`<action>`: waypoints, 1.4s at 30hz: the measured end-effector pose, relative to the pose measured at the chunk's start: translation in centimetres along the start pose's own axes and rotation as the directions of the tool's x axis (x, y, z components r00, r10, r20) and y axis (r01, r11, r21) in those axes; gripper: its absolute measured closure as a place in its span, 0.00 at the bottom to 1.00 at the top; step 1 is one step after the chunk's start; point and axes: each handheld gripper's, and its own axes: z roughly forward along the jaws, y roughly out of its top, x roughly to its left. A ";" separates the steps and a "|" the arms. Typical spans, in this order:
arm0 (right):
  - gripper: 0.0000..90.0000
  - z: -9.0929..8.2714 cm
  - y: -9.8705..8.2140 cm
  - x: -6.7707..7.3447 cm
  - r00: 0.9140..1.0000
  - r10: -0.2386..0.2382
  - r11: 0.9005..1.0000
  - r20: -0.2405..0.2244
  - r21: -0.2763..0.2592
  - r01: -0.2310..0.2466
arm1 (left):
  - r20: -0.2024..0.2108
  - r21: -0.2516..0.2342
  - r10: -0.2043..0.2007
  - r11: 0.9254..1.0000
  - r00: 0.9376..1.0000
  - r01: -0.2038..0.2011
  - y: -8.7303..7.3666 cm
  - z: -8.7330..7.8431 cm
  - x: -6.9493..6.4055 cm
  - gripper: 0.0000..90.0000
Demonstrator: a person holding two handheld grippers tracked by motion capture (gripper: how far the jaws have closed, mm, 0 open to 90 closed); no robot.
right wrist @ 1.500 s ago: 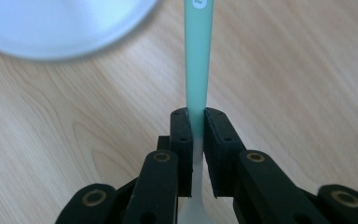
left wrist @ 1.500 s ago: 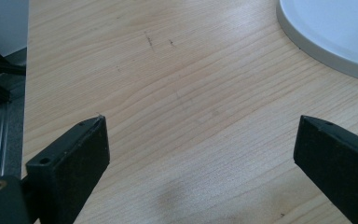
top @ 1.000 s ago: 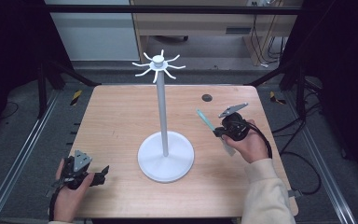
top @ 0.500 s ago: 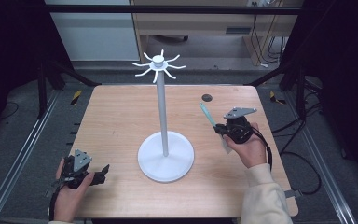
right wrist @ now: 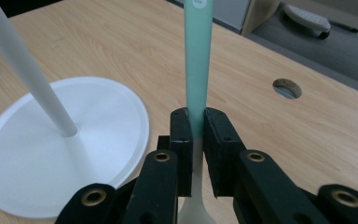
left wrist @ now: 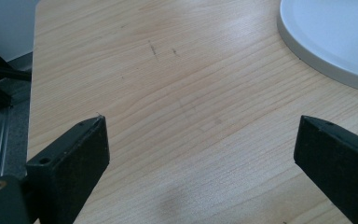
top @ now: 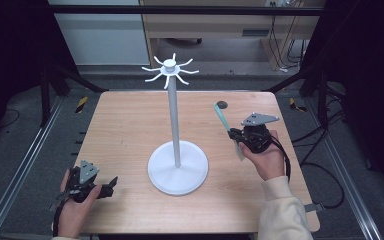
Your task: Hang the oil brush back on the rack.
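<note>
Right gripper is clamped on a mint-green utensil handle, raised over the right half of the wooden table, beside the white hook stand. A round white mark near the handle's tip is too blurred to read. Left gripper rests at the near-left corner, jaws wide and empty.

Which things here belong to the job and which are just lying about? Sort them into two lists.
In the job:
- green-handled utensil, clamped in the right gripper
- white hook stand

Not in use:
- left gripper, fingers open over bare table
- round hole in the tabletop
- cables on the floor
</note>
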 end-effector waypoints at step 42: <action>0.91 -3.5 3.4 3.1 0.999 -0.036 0.976 -0.040 -0.215 0.026 | 0.007 0.006 0.010 1.000 1.000 -0.010 0.0 0.1 -0.1 0.03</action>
